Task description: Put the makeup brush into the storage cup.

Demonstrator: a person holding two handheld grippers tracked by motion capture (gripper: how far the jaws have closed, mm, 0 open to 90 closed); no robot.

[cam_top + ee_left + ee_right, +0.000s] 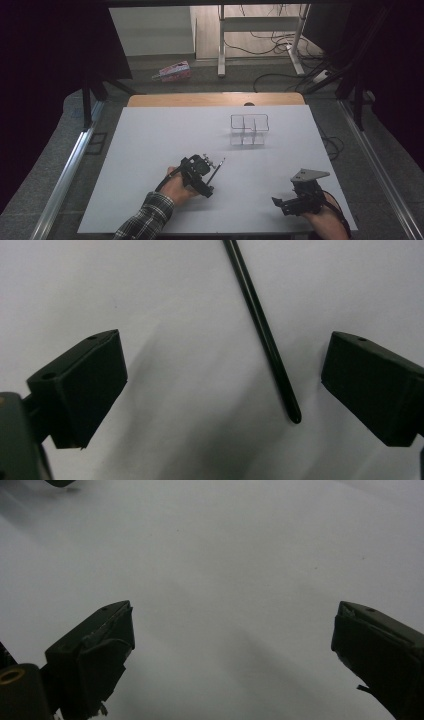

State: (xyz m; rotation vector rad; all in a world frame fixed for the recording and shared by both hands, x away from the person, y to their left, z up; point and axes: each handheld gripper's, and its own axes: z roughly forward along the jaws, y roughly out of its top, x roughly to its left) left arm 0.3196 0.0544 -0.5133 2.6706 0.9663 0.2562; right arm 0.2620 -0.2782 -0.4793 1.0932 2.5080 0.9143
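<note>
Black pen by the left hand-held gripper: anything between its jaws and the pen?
Nothing visible. The black pen lies flat on the white table between the open jaws of the left hand-held gripper, nearer one jaw, with bare surface on both sides.

Overall dim. Table (150,150) evenly lit from above; surroundings beyond it fall near black. Soft shadows lie beneath both grippers' jaws. Close views grainy, jaws slightly blurred, table corners vignetted.

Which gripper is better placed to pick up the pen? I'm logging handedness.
Left. The pen lies between the open jaws of the left gripper; the right gripper sits open, well apart from it.
</note>
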